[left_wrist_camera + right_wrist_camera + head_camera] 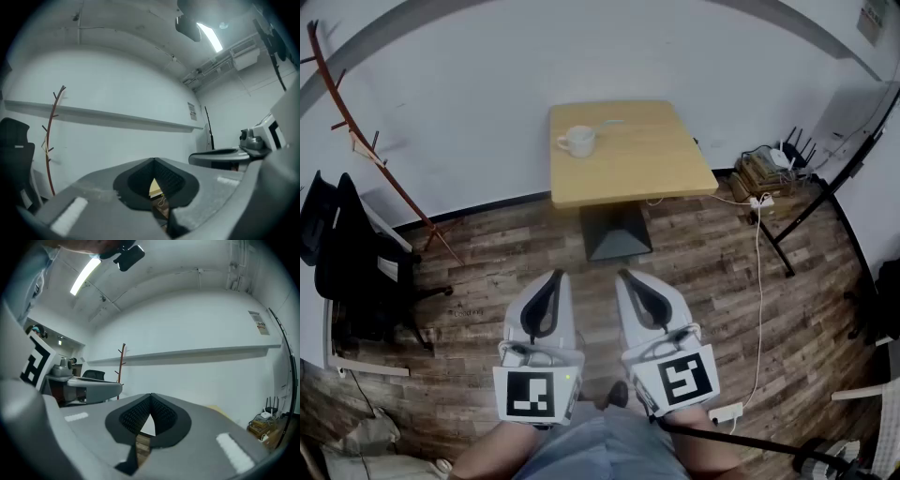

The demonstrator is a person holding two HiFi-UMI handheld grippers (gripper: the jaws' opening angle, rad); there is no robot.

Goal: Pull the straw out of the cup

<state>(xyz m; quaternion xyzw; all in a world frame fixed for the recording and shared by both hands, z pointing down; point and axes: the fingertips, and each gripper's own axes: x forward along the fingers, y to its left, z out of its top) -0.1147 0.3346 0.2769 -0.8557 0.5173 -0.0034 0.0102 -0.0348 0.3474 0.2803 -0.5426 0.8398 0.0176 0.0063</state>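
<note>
Both tools hang near, over your lap and well apart from the white cup [577,141], which stands on the left part of the wooden table [666,159] at the far side. The left gripper [555,275] and right gripper [624,275] each have jaws pressed together on nothing. No straw can be made out at this range, so confirm it as you close in, spread one set of jaws late, steady the cup with the other, and draw the straw straight up.
</note>
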